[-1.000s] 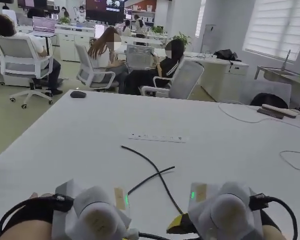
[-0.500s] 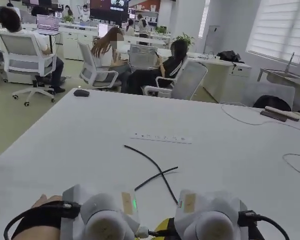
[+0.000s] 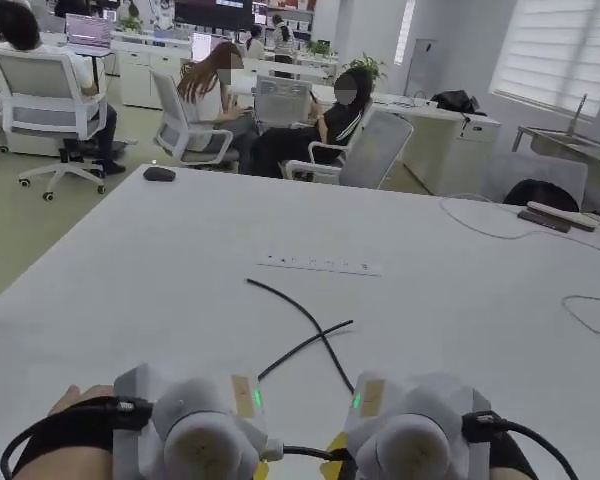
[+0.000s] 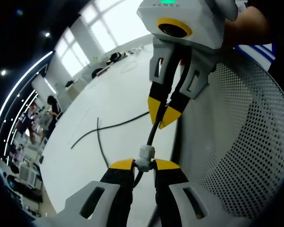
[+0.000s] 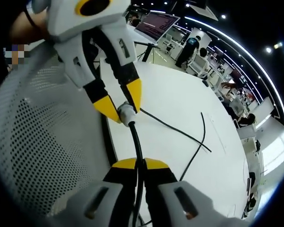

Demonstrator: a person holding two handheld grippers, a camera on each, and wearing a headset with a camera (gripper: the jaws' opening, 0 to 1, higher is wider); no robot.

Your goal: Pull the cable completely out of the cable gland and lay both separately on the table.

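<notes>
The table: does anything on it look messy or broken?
Nothing broken or spilled. The black cable lengths lie crossed in an X on the white table; nothing else stands out.

Open-plan office: desks (image 3: 450,140), swivel chairs (image 3: 42,95), laptops (image 3: 90,31).

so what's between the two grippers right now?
A short straight run of black cable, from the cable gland in the left gripper to the right gripper, seen in both gripper views.

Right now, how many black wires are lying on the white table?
2. The long wire runs from far left toward the near edge; the short wire crosses it. Their near ends are hidden, so they may join.
</notes>
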